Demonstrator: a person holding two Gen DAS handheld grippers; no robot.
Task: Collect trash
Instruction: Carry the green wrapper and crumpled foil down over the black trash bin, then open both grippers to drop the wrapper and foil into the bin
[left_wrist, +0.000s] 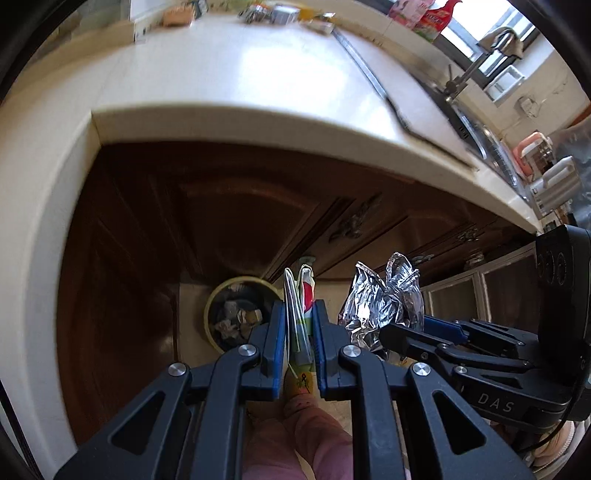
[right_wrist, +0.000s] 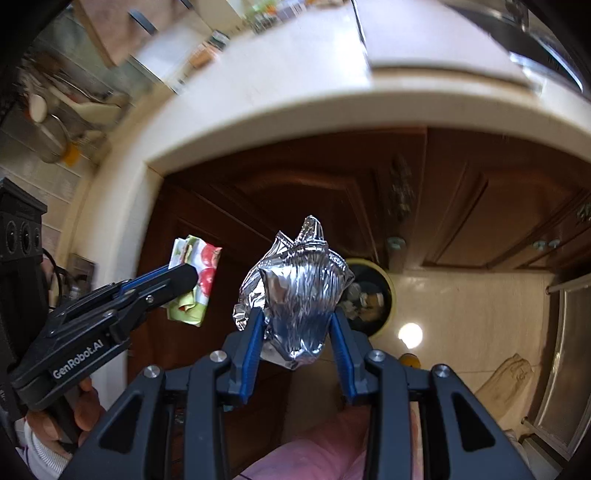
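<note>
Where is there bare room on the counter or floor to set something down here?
The cream countertop is bare across its near and middle stretch, bordered by the steel sink on one side. Its far edge is crowded with packets. The pale tiled floor beside the round yellow-rimmed trash bin is open; the bin already holds crumpled scraps.

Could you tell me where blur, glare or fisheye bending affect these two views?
Left wrist view: counter edge bends into an arc, clutter behind smeared, window overexposed. Right wrist view: upper-left background motion-blurred, bright glare spot on the floor; the crumpled foil stays sharp.
</note>
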